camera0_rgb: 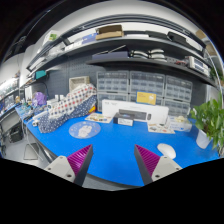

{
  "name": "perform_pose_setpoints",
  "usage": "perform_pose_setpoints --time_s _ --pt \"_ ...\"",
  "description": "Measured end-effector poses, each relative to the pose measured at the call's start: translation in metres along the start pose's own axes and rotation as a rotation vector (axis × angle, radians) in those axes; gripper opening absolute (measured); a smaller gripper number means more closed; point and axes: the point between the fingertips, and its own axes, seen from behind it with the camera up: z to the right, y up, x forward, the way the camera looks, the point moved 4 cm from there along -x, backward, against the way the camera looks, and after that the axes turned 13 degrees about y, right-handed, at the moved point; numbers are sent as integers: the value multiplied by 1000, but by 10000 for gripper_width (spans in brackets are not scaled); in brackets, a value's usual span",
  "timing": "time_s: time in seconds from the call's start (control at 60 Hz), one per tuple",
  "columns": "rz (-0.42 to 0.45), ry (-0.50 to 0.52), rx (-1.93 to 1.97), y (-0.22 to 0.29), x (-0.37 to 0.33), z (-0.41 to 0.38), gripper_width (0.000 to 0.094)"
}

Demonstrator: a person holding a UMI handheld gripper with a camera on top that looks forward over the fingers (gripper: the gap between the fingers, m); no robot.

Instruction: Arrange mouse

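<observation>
A small white rounded object, which looks like the mouse, lies on the blue mat just ahead of my right finger and a little outside it. My gripper is open and empty above the mat's near edge. Its purple pads stand wide apart with only blue mat between them. Nothing touches the fingers.
A clear round dish lies on the mat beyond the left finger. White boxes and trays line the back of the mat. Drawer cabinets and shelves stand behind. A green plant is at the right, and cluttered items are at the left.
</observation>
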Motion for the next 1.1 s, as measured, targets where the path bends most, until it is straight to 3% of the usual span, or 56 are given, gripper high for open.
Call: perform_pose_setpoints --time_s 0.417,0.65,1.033,1.1 --pt "-192 -249 150 -109 -17 154 843" --pt "-239 -335 161 -121 9 238 839" --pt "-261 -334 199 -100 83 315 830" --pt "-262 -338 217 -97 91 328 787"
